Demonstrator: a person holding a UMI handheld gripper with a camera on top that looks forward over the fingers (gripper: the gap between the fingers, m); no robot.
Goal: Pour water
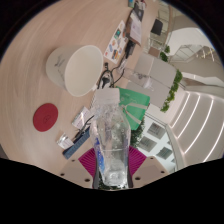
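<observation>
While the view is tilted steeply, a clear plastic bottle (112, 145) fills the space directly ahead of the tool (112, 166), its body standing between the two pink pads (90, 160) and reaching away from them toward the middle of the scene. The bottle's walls are see-through, with pale glints along their length; how much water is inside cannot be told. The pads lie close against the bottle at either side with no gap showing, so the tool appears clenched on the bottle, gripping its near part, while the far end points out over the bench (45, 95). The bench is a pale, beige surface. Beyond the bottle and off to one side on it stands a white cup (76, 68), seen from above at a slant, with its round opening facing partly toward the camera; its inside looks white and no contents can be made out. A flat red disc (46, 118) lies on the bench nearer the tool, well apart from the cup. Just beyond the bottle's far end lies a green sheet (135, 98), and near it are small boxes and cables too small to tell apart. Farther off, a leafy green plant (172, 88) hangs beside white shelf-like furniture (190, 110).
</observation>
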